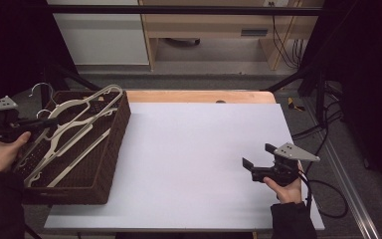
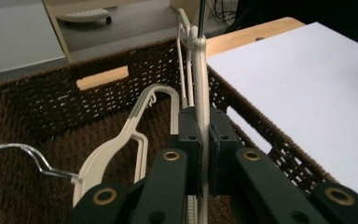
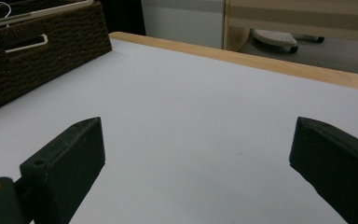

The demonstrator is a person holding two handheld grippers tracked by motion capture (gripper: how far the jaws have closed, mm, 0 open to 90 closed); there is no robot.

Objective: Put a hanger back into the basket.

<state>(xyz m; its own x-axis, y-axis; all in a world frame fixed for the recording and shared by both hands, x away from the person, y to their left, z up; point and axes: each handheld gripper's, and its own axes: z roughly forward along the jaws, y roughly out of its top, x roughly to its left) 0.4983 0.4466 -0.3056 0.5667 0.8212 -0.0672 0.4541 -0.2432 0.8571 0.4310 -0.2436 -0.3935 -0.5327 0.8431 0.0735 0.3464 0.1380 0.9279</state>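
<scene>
Left gripper (image 2: 204, 154) pinches a cream hanger (image 2: 201, 84) over the basket (image 1: 110, 164) — right gripper (image 1: 256, 162) hovers above the table (image 1: 194, 149), jaws spread.

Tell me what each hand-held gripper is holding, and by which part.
The left hand-held gripper clamps a cream hanger by its arm, over the basket. The right hand-held gripper is open, holding nothing.

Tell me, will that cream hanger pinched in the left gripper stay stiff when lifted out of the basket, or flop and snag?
The hanger looks like rigid plastic, so it probably keeps its shape. It seems thin and light, so likely easy to lift. Clamped by the left gripper on one narrow bar, it may swing, and its hook could catch the other hangers in the basket.
</scene>
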